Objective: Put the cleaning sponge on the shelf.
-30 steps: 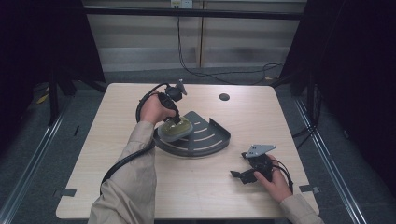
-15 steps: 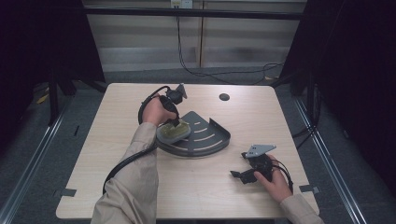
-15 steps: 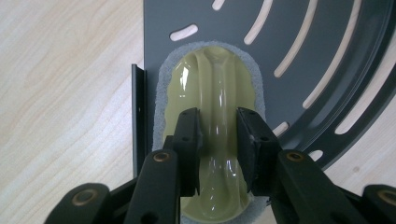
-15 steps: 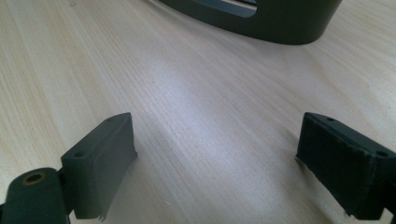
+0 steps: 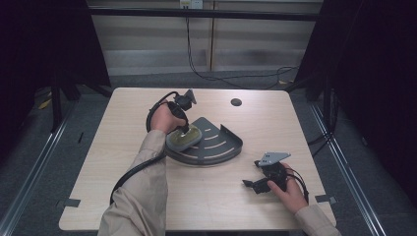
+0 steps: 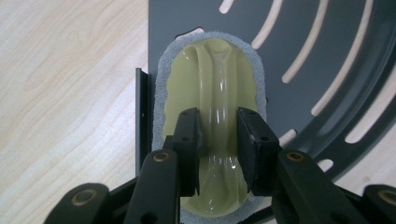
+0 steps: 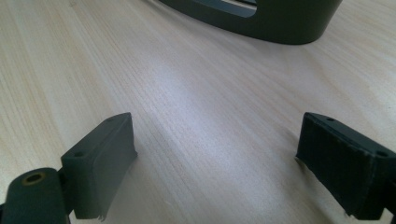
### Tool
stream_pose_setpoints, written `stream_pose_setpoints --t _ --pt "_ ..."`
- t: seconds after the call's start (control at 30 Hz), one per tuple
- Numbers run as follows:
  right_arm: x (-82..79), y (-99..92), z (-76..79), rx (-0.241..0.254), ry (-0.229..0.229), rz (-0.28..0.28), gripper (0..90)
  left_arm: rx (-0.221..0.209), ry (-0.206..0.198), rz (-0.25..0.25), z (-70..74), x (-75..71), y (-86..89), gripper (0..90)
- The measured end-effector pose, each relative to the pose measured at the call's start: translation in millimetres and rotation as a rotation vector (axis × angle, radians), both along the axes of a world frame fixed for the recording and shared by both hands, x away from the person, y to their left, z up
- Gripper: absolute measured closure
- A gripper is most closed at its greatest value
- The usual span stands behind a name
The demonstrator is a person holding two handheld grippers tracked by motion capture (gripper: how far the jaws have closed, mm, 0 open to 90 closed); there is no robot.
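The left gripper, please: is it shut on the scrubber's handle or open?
Shut: the left gripper pinches the yellow handle of the scrubber, which lies flat in the grey rack.

Scrubber point(image 5: 184, 138) lies in the rack point(image 5: 216, 150), left end

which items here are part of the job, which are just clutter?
In the job:
- left tongs, shut on the handle of the scrubber
- scrubber, lying in the corner rack

Lying about:
- right tongs, open, on the table
- dark round spot on the tabletop
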State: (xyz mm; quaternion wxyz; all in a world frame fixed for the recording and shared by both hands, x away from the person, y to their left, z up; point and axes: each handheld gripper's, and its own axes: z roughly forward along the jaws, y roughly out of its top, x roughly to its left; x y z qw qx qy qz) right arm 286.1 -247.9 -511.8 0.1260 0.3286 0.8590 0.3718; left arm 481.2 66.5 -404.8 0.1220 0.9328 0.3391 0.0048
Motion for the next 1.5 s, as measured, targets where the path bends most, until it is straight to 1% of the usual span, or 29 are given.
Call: stream_pose_setpoints --t 0.03,0.07,0.1,0.13,0.17,0.3,0.33,0.47,0.5,0.6,0.67,0.73,0.93,1.1,1.13,1.17,1.4,1.5 --pt "0.0 0.0 0.0 0.0 0.0 0.0 10.6 0.004 0.002 -0.007 -0.8 0.5 0.9 70.2" --pt "0.0 0.0 0.0 0.0 0.0 0.0 10.6 0.002 0.0 0.001 -1.5 0.2 1.1 70.2" --pt "0.0 0.0 0.0 0.0 0.0 0.0 10.6 0.0 -0.001 -0.007 -2.1 0.6 1.6 70.1" --pt "0.0 0.0 0.0 0.0 0.0 0.0 10.6 -0.004 -0.001 0.002 -2.9 0.2 1.9 70.2" --pt "0.0 0.0 0.0 0.0 0.0 0.0 10.6 0.0 0.001 -0.003 -3.5 0.5 2.7 70.2" --pt "0.0 0.0 0.0 0.0 0.0 0.0 10.6 -0.001 0.016 0.004 -6.9 -0.2 5.0 70.1" --pt "-0.1 0.1 -0.1 0.002 0.004 0.0 10.6 -0.002 0.019 0.019 -8.5 -1.0 6.2 70.1" --pt "-0.1 0.1 -0.1 0.002 0.004 0.0 10.6 -0.001 0.025 0.024 -9.9 -1.3 8.0 70.0" --pt "-0.1 0.1 -0.1 0.002 0.004 0.0 10.6 -0.001 0.028 0.034 -10.3 -2.0 8.4 70.1" --pt "-0.1 0.1 0.0 0.002 0.004 0.0 10.6 0.012 0.033 0.04 -11.2 -1.9 10.9 70.0" --pt "-0.1 0.1 0.0 0.002 0.004 0.0 10.6 0.008 0.039 0.056 -12.6 -2.8 12.2 70.0" --pt "-0.1 0.1 0.0 0.002 0.004 0.0 10.6 0.007 0.048 0.061 -13.5 -3.1 13.8 69.9" --pt "-0.1 0.1 -0.1 0.002 0.004 0.0 10.6 0.013 0.042 0.068 -13.1 -3.0 16.7 69.4" --pt "-0.1 0.1 0.0 0.002 0.004 0.0 10.6 0.017 0.048 0.074 -12.9 -3.8 16.5 69.3" --pt "-0.1 0.1 0.0 0.002 0.004 0.0 10.6 0.018 0.049 0.068 -12.8 -3.6 16.7 69.3" --pt "-0.1 0.1 0.0 0.002 0.004 0.0 10.6 0.016 0.05 0.08 -12.9 -4.3 16.6 69.2" --pt "-0.1 0.2 0.0 0.002 0.004 0.0 10.6 0.025 0.055 0.077 -11.0 -4.6 19.4 67.4" --pt "-0.2 0.1 0.1 0.0 0.004 -0.001 10.6 0.023 0.055 0.091 -10.9 -5.2 19.8 66.1"
